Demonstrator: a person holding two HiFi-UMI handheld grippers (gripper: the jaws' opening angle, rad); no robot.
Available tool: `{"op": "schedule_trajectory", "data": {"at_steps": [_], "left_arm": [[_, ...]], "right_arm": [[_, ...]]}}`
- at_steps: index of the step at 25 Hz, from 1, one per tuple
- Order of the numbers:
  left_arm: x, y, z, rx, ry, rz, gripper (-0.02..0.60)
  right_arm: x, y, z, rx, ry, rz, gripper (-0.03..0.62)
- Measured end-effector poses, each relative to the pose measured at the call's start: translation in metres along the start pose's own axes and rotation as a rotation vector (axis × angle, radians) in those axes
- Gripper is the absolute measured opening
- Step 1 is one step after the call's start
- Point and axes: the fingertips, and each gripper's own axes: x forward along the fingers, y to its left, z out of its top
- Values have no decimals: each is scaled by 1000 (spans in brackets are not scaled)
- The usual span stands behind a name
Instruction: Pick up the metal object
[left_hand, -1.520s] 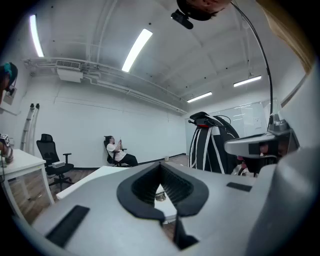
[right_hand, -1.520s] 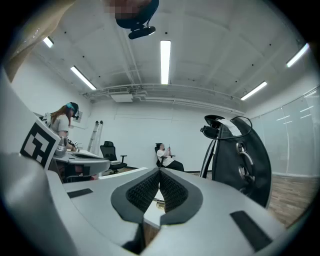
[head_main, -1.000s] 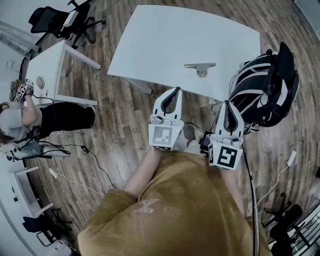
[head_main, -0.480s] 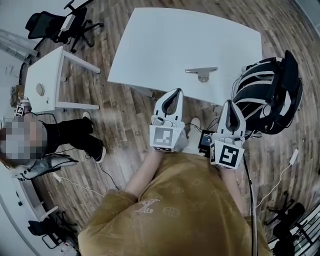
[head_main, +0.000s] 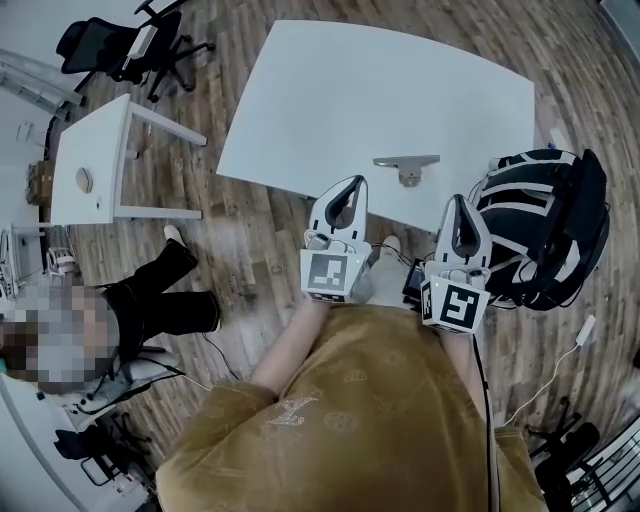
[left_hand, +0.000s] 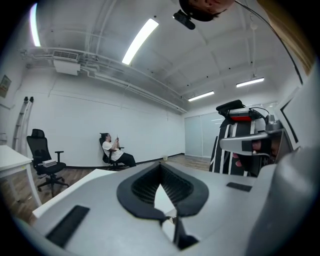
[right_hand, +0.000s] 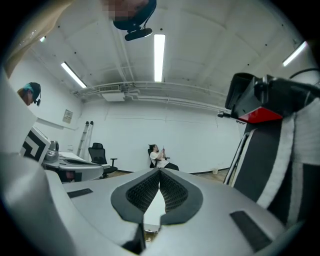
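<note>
The metal object (head_main: 406, 166), a small grey bracket with a flat bar on a stub, lies on the white table (head_main: 330, 90) near its front edge. My left gripper (head_main: 351, 181) is held short of the table edge, left of the object, its jaws shut on nothing. To the object's right, level with the table's front corner, my right gripper (head_main: 456, 200) is also shut and empty. In the left gripper view the left gripper (left_hand: 160, 165) has its tips touching; in the right gripper view the right gripper (right_hand: 160, 171) does too. Neither gripper view shows the object.
A black-and-white chair (head_main: 545, 225) stands right beside the right gripper. A small white desk (head_main: 95, 165) and a black office chair (head_main: 110, 40) are at the far left. A person (head_main: 150, 300) sits low on the wood floor at left, with cables nearby.
Both grippers have stayed nearly still and shut. The person at the left has moved down the view, and the view has shifted slightly.
</note>
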Motion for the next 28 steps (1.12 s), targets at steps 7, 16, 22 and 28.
{"op": "schedule_trajectory", "data": {"at_steps": [7, 16, 22, 28], "left_arm": [[28, 1, 3, -1, 8, 9, 6], [43, -1, 6, -16, -16, -9, 6], [62, -5, -7, 10, -8, -123, 6], [79, 5, -34, 19, 46, -158, 6]], "right_arm": [[23, -17, -2, 73, 2, 18, 9], [39, -8, 4, 77, 3, 80, 9], [55, 0, -13, 33, 80, 47, 9], [73, 1, -37, 123, 147, 53, 9]]}}
